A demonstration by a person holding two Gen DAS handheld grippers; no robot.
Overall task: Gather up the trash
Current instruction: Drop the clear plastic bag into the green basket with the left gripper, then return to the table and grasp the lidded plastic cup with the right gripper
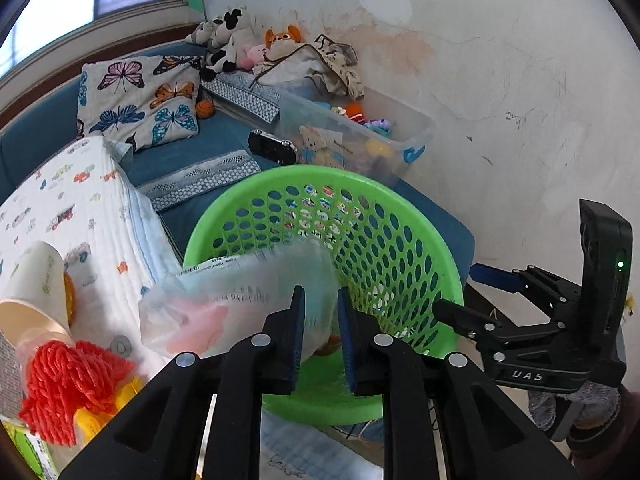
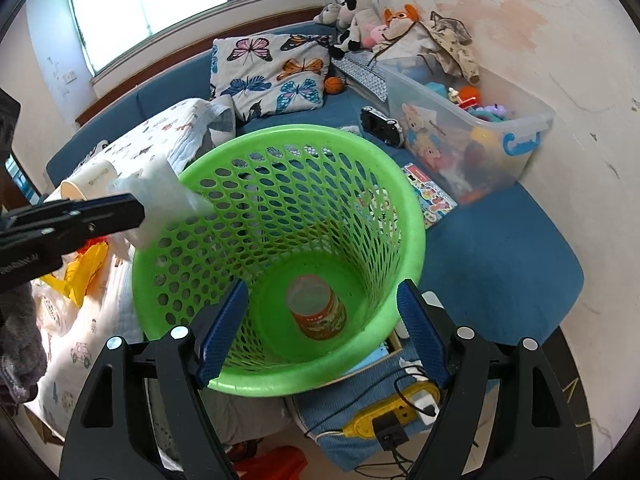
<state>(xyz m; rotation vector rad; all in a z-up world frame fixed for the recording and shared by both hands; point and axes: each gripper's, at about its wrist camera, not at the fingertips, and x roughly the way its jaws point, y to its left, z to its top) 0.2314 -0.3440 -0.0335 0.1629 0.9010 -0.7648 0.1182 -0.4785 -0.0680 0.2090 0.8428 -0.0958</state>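
Note:
A green perforated bin (image 1: 384,248) (image 2: 360,184) stands against the blue bed. My left gripper (image 1: 321,320) is shut on a clear plastic wrapper (image 1: 240,300) and holds it over the bin's left rim; the wrapper also shows in the right wrist view (image 2: 160,196). My right gripper (image 2: 324,332) is open, its jaws standing on either side of the bin's near rim, empty. An orange can (image 2: 318,312) lies at the bin's bottom. A paper cup (image 1: 36,280) and red yarn (image 1: 68,384) lie on the white quilt.
A clear toy box (image 2: 480,132) stands at the wall. A butterfly pillow (image 2: 272,76), plush toys (image 2: 360,16), a toy car (image 2: 380,124) and a sticker sheet (image 2: 432,192) lie on the bed. A yellow power strip (image 2: 396,412) with cables lies below the bin.

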